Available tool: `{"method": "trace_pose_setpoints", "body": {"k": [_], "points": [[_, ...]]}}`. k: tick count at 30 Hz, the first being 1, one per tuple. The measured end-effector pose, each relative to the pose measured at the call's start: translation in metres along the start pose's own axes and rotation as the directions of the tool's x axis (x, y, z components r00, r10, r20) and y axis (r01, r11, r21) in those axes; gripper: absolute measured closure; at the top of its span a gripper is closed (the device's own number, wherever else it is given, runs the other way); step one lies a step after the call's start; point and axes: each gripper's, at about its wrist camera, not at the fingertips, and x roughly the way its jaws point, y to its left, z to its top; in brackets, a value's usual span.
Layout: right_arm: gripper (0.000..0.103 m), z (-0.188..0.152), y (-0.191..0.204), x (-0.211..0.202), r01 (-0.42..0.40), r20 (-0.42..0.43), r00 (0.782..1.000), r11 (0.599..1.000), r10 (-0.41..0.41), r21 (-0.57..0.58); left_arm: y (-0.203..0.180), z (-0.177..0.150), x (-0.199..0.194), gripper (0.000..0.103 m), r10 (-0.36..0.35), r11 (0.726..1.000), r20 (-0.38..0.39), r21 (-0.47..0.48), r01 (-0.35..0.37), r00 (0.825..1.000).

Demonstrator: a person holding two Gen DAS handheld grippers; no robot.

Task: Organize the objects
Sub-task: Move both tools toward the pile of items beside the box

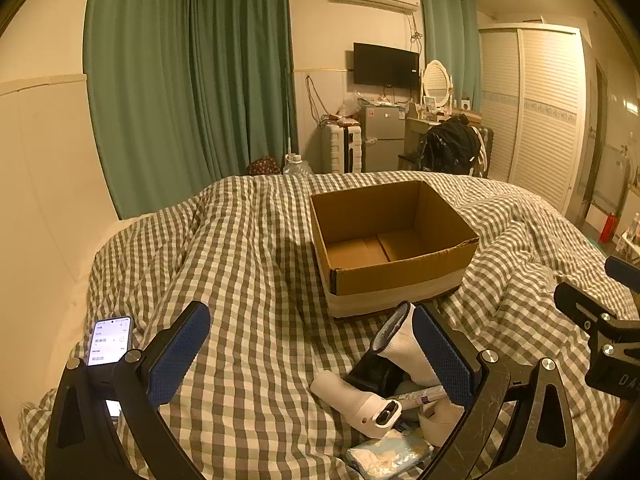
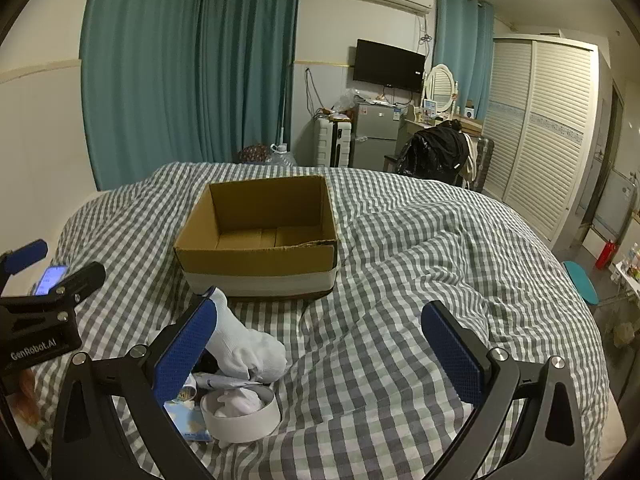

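An open, empty cardboard box (image 1: 394, 240) stands on the checked bed cover; it also shows in the right wrist view (image 2: 256, 240). A heap of small things lies in front of it: a white sock (image 2: 248, 350), a white round tin (image 2: 240, 414) with white cloth inside, a white handheld device (image 1: 360, 402), a pen (image 1: 420, 396) and a light blue packet (image 1: 390, 456). My left gripper (image 1: 312, 356) is open and empty, its right finger beside the sock (image 1: 404, 344). My right gripper (image 2: 320, 352) is open and empty, its left finger next to the heap.
A lit phone (image 1: 109, 340) lies on the bed at the left. The checked bed cover (image 2: 420, 264) is rumpled to the right. Beyond the bed are green curtains, a small fridge (image 1: 382, 138), a chair with black clothing (image 1: 450, 146) and a white wardrobe (image 1: 532, 112).
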Motion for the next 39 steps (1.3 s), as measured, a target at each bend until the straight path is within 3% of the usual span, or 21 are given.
{"method": "trace_pose_setpoints", "body": {"k": [39], "points": [[0.0, 0.012, 0.019, -0.027, -0.032, 0.039, 0.999, 0.997, 0.034, -0.067, 0.011, 0.004, -0.02, 0.0, 0.0, 1.0, 0.03, -0.018, 0.001, 1.0]]}}
